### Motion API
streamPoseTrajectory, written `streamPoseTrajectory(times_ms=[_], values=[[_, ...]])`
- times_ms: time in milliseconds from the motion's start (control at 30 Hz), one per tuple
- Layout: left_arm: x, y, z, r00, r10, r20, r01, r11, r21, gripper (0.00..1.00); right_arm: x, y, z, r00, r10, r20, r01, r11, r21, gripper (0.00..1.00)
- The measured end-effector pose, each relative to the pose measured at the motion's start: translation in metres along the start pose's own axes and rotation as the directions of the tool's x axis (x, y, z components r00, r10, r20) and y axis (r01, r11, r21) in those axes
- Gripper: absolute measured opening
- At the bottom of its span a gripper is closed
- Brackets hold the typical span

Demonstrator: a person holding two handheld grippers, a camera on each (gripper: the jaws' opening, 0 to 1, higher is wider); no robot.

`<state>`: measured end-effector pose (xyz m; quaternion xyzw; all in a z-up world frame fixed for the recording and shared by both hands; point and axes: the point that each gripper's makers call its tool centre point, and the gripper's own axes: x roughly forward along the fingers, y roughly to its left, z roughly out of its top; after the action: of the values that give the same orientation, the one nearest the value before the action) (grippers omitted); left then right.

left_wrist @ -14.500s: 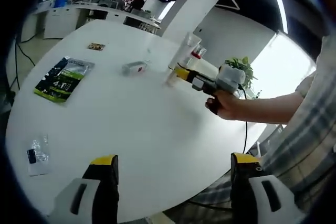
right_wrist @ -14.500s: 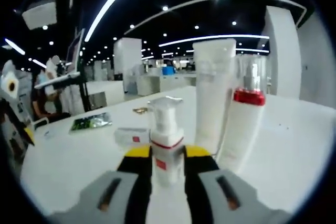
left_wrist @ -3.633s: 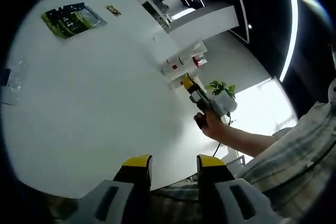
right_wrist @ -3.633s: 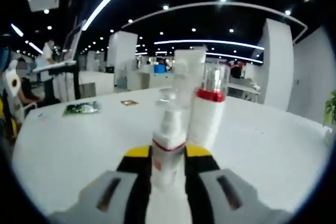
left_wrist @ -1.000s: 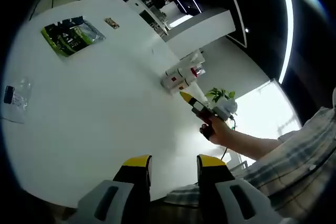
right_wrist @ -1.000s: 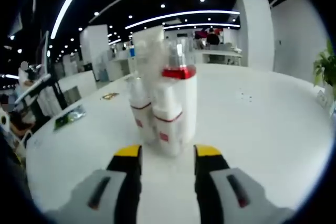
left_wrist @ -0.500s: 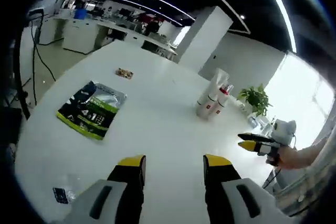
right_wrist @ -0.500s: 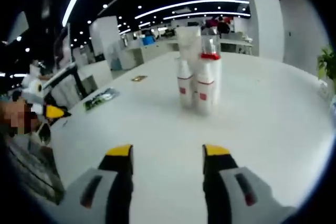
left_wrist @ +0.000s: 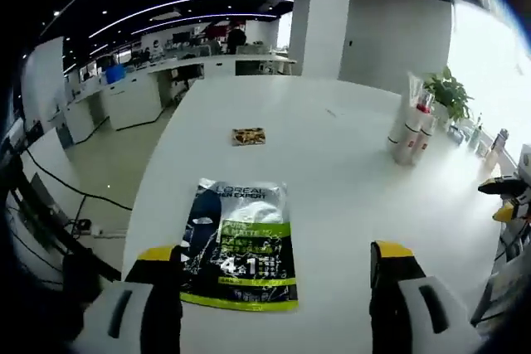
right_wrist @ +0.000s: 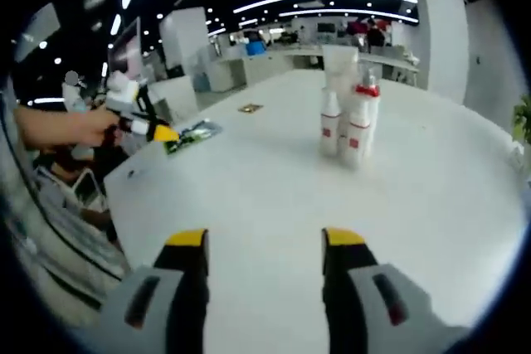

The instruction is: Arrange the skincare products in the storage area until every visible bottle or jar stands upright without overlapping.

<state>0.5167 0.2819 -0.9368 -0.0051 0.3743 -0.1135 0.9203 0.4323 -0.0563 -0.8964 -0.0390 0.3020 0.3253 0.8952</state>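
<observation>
Straight ahead of my right tongs point(right_wrist: 264, 246), spread and empty, the bottles point(right_wrist: 348, 126) stand upright, touching; my left tongs point(left_wrist: 278, 259), also spread empty, sit farther off.

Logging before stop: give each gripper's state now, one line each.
Left gripper: open, empty, jaws astride the green packet.
Right gripper: open, empty, back from the bottles.

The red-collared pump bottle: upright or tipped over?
Upright. The pump bottle stands on its base on the white table, pump head on top, close beside the other bottles.
</observation>
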Motion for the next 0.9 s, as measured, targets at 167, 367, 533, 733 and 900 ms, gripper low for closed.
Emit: streamPoseTrajectory(times_ms=[167, 367, 533, 733, 900], values=[[0.016, 0.021, 0.002, 0.996, 0.019, -0.082, -0.016, 0.999, 0.041, 1.00, 0.000, 0.001, -0.002, 1.000, 0.000, -0.014, 0.000, 1.000, -0.015, 0.53], [0.033, 0.026, 0.006, 0.991, -0.002, -0.134, 0.009, 0.999, 0.051, 1.00, -0.005, -0.005, -0.002, 1.000, -0.023, -0.019, 0.023, 1.000, -0.011, 0.51], [0.047, 0.016, -0.012, 0.971, -0.034, -0.236, 0.052, 0.996, 0.072, 1.00, -0.009, -0.017, 0.000, 0.998, -0.057, -0.012, 0.057, 0.998, -0.003, 0.50], [0.052, 0.020, -0.014, 0.968, -0.017, -0.251, 0.050, 0.991, 0.126, 1.00, -0.011, -0.018, -0.001, 0.998, -0.067, 0.001, 0.067, 0.998, -0.018, 0.46], [0.051, 0.024, -0.013, 0.971, -0.010, -0.240, 0.040, 0.992, 0.122, 0.93, -0.009, -0.011, -0.005, 0.998, -0.057, 0.000, 0.057, 0.998, -0.019, 0.44]])
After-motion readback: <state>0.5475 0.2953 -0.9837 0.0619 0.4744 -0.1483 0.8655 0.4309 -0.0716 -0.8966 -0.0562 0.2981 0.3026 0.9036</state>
